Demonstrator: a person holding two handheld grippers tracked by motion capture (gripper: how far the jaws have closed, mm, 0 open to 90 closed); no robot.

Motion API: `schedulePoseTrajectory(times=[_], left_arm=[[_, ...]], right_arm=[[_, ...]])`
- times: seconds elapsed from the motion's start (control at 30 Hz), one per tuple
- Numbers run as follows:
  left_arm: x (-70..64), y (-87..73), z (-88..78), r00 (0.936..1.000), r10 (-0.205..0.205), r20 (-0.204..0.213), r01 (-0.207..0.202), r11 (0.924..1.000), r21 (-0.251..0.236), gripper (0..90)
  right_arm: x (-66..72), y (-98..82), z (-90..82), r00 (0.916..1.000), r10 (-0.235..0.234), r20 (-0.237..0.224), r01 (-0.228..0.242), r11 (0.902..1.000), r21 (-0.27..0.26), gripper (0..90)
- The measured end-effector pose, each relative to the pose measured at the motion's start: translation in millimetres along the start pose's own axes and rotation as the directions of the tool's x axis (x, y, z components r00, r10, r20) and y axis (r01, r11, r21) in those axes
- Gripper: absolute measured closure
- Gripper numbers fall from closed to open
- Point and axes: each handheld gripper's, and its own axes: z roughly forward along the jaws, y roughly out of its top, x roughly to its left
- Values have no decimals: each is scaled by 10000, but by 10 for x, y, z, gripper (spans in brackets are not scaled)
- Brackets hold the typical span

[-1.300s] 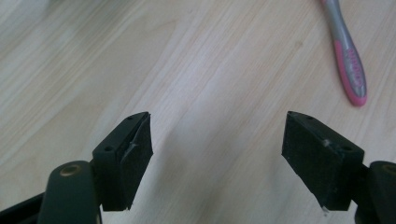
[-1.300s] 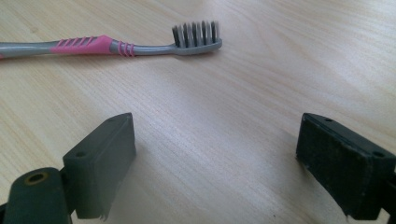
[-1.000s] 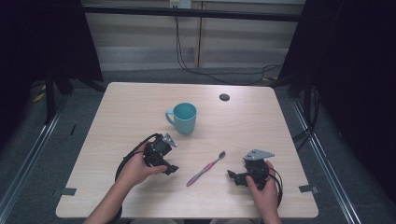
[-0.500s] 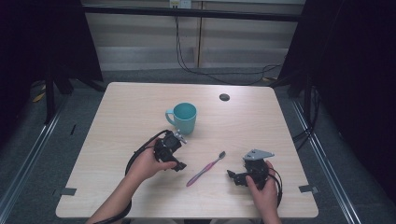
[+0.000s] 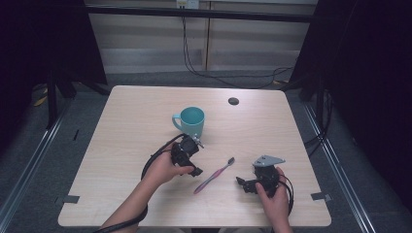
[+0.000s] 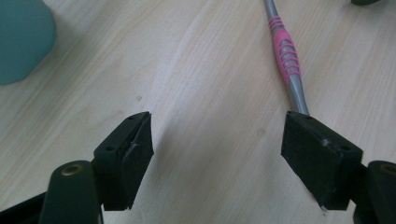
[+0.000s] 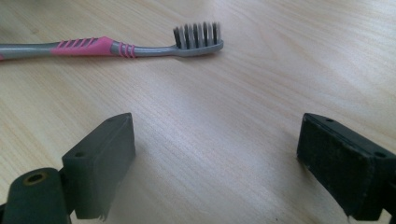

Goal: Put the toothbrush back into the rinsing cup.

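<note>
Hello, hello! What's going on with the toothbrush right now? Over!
Left hand-held gripper open, beside toothbrush. Right hand-held gripper open, holding nothing. Toothbrush flat on table. Teal mug behind, not blocking.

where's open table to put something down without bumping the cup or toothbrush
The table is bare along its whole left side, left of the teal cup, and across the far right beyond the small dark disc. The middle front is crowded: the left gripper, the toothbrush and the right gripper sit close together, just in front of the cup.
</note>
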Motion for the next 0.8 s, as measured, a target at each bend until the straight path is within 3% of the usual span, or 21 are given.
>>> schedulePoseTrajectory(times=[0.23,0.8], left_arm=[[-28,122,65,9997,-228,39,228,9997,44,273],[-190,327,223,9994,-22,340,9,9993,378,314]], right_arm=[[0,2,2,10000,-32,-4,32,10000,-1,109],[4,5,6,10000,-32,-32,32,10000,-1,109]])
